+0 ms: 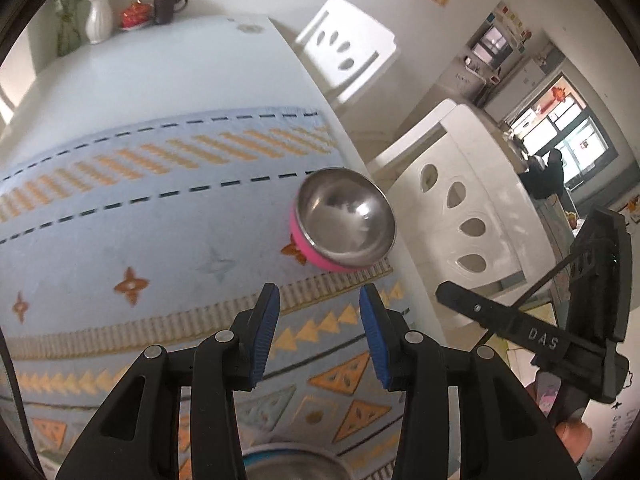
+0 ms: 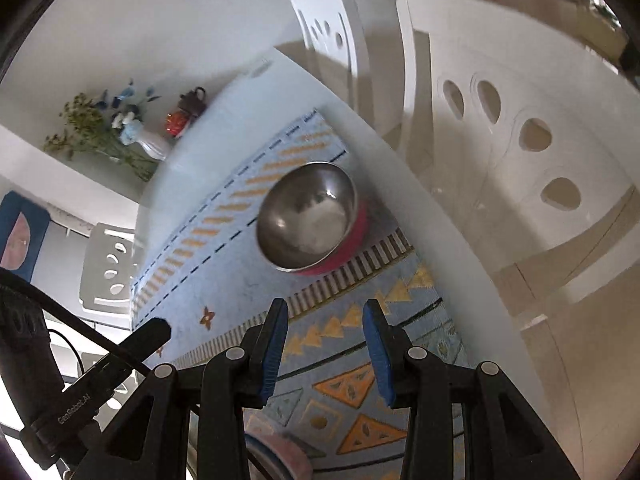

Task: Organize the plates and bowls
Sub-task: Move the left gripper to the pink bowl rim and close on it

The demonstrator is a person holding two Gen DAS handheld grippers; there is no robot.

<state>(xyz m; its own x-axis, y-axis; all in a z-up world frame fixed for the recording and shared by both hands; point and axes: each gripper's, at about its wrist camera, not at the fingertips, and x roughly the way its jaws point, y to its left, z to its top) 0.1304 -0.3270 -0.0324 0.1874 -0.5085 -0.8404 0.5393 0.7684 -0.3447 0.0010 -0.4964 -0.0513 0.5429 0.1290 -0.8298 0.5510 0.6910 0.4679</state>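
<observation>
Ahead, a round steel bowl (image 1: 346, 218) with a glossy inside and pink outer shell sits on the woven patterned mat (image 1: 120, 208), near the table's edge. Both the left gripper (image 1: 319, 330) and right gripper (image 2: 325, 336) tilt downward, ribbed blue pads apart, gripping nothing. Another blue-rimmed dish (image 1: 280, 464) is cut off below.

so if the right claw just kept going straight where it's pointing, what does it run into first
Most likely the patterned table mat, just short of the steel bowl with the pink base. The right claw is open and empty, angled down at the table. Depth is hard to judge in this fisheye view, so it might reach the bowl's near rim instead.
</observation>
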